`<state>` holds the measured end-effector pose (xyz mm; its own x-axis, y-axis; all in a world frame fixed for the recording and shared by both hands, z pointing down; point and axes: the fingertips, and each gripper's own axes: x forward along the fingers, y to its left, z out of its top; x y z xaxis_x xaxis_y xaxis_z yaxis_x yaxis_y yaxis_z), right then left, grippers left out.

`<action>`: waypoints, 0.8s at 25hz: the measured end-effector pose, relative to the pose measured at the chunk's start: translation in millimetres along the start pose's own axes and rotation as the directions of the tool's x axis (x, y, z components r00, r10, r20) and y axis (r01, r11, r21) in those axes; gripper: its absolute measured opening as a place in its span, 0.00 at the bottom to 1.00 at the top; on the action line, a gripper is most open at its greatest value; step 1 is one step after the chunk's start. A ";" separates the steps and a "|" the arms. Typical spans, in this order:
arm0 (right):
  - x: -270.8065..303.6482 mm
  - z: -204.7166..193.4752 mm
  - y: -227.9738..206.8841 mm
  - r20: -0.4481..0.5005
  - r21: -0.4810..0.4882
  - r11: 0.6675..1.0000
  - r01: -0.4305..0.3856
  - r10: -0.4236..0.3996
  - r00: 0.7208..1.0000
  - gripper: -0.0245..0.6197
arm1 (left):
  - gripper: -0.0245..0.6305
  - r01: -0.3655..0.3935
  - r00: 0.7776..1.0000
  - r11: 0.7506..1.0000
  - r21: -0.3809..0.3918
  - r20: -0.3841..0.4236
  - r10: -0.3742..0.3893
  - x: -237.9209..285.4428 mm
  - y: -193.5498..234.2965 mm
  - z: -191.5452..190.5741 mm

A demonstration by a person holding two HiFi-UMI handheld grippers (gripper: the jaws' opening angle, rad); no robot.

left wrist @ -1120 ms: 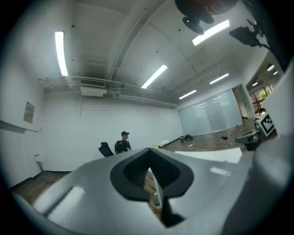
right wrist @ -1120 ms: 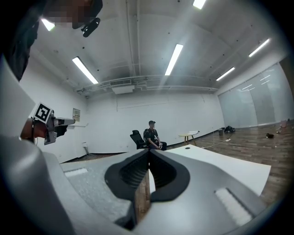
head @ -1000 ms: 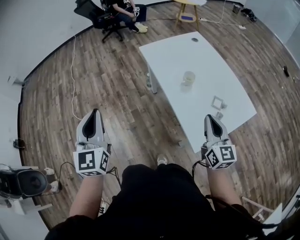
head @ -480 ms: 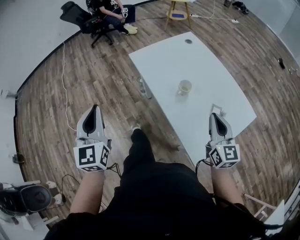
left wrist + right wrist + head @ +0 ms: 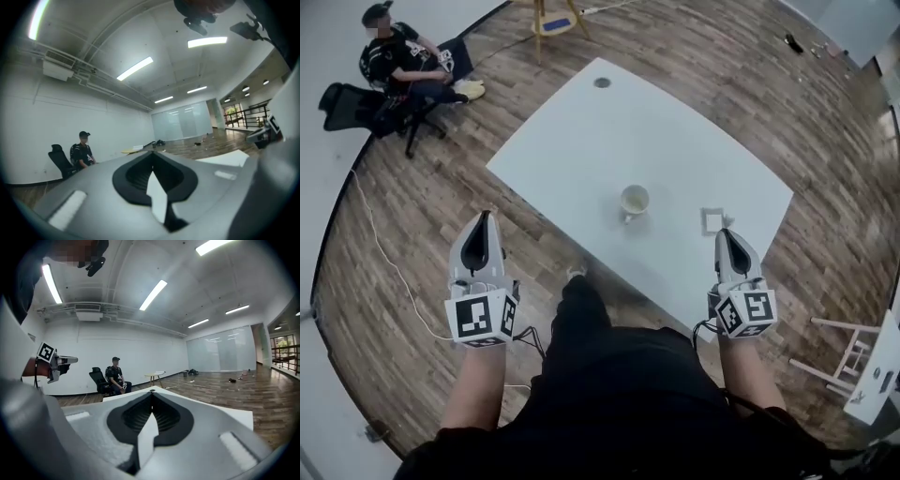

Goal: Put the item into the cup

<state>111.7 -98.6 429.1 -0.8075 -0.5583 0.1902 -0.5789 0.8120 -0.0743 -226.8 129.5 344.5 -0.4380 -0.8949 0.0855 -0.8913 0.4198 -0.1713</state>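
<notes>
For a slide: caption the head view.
Person stands before white table with cup and square item; left tongs and right tongs shut, empty.

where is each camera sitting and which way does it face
Head view: on the person's head, facing steeply down at the table and cup; both forearms, left gripper and right gripper show.
Left gripper view: on that gripper, facing level along its shut jaws toward a seated person.
Right gripper view: on that gripper, facing across the table along shut jaws; the left gripper shows at left.
Shared: all three catch the seated person.

cup [image 5: 634, 200] on table [image 5: 581, 141] | item [image 5: 712, 221] right of cup, apart
</notes>
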 end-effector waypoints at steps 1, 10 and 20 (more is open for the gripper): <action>2.6 2.4 2.6 -0.003 0.006 0.999 0.032 -0.032 0.999 0.04 | 0.05 0.043 0.999 0.999 -0.008 0.002 -0.043 20.2 1.8 -1.3; 23.5 27.2 5.3 -0.007 0.053 0.940 0.336 -0.336 0.942 0.04 | 0.05 0.408 0.908 0.913 -0.002 0.104 -0.406 164.2 -13.1 21.6; -21.5 56.9 -20.1 0.016 0.054 0.782 0.621 -0.623 0.782 0.04 | 0.05 0.680 0.726 0.733 0.004 0.139 -0.674 224.2 -94.5 40.0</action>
<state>134.3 -112.5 370.7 -0.2731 -0.9452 0.1790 -0.9603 0.2788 0.0070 -236.0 -116.8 340.6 0.2993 -0.9533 0.0411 -0.9507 -0.3016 -0.0718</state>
